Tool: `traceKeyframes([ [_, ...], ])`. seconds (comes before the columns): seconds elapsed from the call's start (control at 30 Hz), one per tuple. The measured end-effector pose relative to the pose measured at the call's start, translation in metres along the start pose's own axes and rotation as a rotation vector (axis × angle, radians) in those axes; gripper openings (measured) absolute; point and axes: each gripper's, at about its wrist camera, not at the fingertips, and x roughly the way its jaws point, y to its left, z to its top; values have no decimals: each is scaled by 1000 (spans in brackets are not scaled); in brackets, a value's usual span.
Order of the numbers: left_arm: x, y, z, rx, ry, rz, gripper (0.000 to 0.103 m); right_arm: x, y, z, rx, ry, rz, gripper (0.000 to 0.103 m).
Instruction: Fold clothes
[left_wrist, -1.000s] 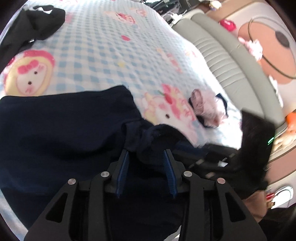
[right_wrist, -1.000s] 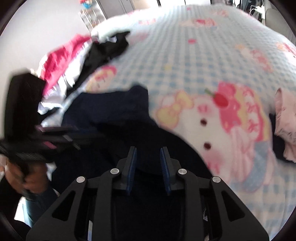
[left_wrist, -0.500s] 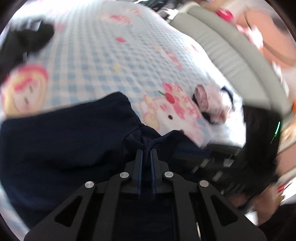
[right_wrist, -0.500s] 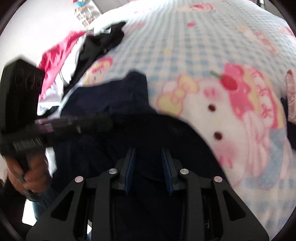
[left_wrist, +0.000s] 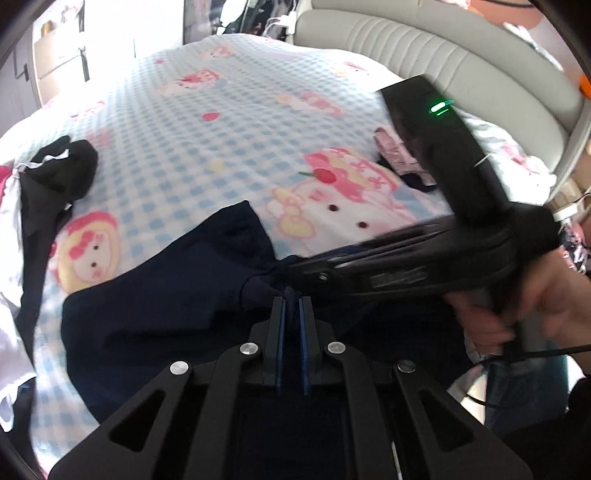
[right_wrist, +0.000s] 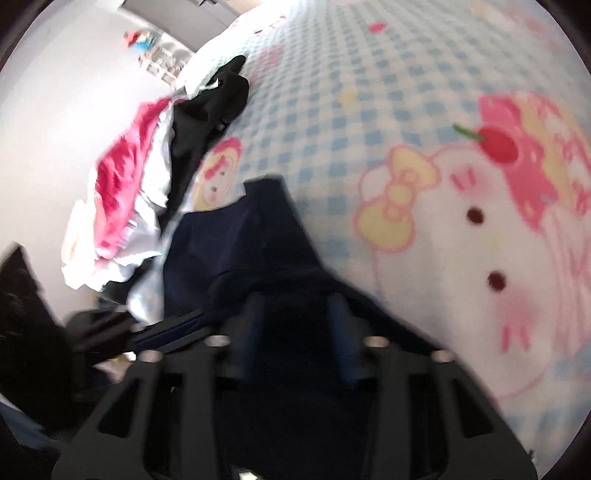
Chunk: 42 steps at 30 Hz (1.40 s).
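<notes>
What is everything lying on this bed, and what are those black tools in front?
Navy garment: one, dark blue, spread on the near part of the bed.
Blanket: one, blue-and-white check with pink cartoon prints, covering the bed.
Black garment: one, at the left edge.
Pink and white clothes: a heap, by the black garment; count unclear.
Small pink item: one, on something dark, right side.
Headboard: one, grey, padded, behind.
Left hand-held gripper: black, shut on a bunch of navy cloth.
Right hand-held gripper: black, blurred, over the navy garment, jaws just closing.
Hand: one, holding the right tool.
</notes>
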Motion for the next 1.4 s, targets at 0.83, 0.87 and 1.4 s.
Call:
traceKeyframes([
  [0.83, -9, -44, 4, 190, -92, 399, 7, -25, 4, -30, -80, 14, -139, 41],
  [0.87, -8, -50, 4, 245, -82, 466, 7, -23, 1, -32, -78, 24, -154, 43],
  [1.4, -4, 55, -19, -410, -56, -85, 33, -39, 0, -18, -46, -40, -30, 43],
])
